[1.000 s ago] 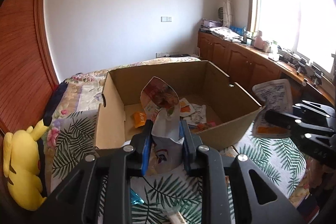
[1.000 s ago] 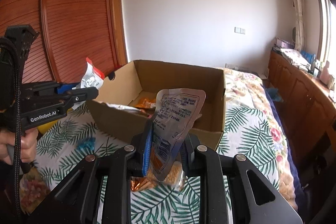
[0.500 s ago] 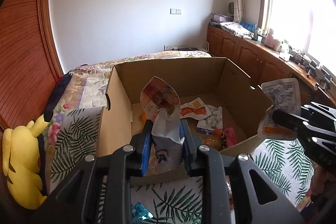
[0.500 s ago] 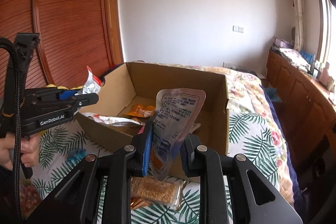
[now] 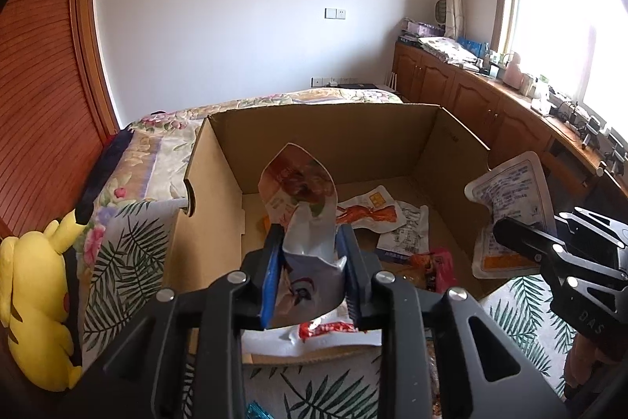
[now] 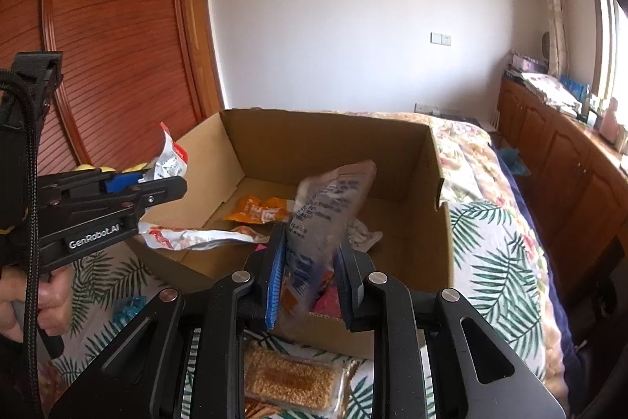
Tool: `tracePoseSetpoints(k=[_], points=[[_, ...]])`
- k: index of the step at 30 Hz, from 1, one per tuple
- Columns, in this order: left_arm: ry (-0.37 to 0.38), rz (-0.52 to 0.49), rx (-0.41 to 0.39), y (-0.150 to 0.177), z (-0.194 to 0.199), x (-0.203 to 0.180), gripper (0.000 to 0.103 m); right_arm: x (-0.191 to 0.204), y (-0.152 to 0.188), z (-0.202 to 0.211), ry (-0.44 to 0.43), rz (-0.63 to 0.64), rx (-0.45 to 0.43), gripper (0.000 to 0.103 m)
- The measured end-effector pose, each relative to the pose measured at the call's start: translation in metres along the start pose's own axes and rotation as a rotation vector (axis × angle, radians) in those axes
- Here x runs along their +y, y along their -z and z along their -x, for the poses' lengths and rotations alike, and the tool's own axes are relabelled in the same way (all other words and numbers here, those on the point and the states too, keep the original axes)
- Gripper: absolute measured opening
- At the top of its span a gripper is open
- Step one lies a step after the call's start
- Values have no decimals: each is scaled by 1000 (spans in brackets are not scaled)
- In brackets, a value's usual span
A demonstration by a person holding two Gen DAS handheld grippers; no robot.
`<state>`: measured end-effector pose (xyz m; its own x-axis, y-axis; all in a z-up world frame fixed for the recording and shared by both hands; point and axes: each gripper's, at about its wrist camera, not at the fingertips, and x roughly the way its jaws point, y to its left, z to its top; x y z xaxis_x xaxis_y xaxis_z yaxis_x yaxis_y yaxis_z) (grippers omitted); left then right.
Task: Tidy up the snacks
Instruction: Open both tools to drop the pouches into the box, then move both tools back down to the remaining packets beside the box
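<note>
An open cardboard box stands on the leaf-print bed cover and holds several snack packets. My left gripper is over the box's near left rim. Its jaws are opening, and a white-and-red snack packet still stands upright between the pads, touching both. My right gripper is at the box's near right rim, shut on a translucent printed pouch, which is blurred and leans right over the box. A red-and-white packet lies across the near rim.
A yellow plush toy lies left of the box. A sesame bar and a blue wrapper lie on the bed cover in front of it. Wooden cabinets run along the right under the window. A person's hand holds the left gripper.
Both grippers have moved forward to the box's near rim, each with its packet. The right gripper's pouch now leans to the right and is blurred.
</note>
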<state>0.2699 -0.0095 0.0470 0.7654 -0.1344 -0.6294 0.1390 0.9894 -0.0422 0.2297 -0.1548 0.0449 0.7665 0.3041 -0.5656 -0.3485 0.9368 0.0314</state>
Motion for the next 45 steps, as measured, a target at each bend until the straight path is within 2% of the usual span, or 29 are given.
tracePoseSetpoints(k=[3, 6, 10, 13, 20, 27, 33, 41, 45], points=[[-12, -9, -5, -2, -1, -1, 29, 0, -2, -4, -11, -10, 6, 22], [-10, -24, -22, -2, 2, -2, 35, 4, -4, -8, -6, 3, 7, 22], [-2, -43, -43, -1, 9, -6, 46, 5, -3, -9, -19, -6, 1, 32], [-6, -57, -56, 3, 15, -7, 49, 7, -2, -9, -25, 7, -1, 40], [17, -42, -37, 16, 25, -5, 54, 10, 8, 2, -42, 7, -21, 44], [23, -56, -70, 25, 48, -5, 68, 5, 17, 20, -68, -21, -44, 51], [46, -64, -93, 38, 70, -1, 68, 3, 25, 41, -85, -16, -62, 53], [76, -72, -72, 69, 83, 1, 68, -1, 41, 63, -107, -8, -68, 57], [85, -74, -58, 87, 84, 1, 68, 2, 55, 63, -103, -1, -48, 69]])
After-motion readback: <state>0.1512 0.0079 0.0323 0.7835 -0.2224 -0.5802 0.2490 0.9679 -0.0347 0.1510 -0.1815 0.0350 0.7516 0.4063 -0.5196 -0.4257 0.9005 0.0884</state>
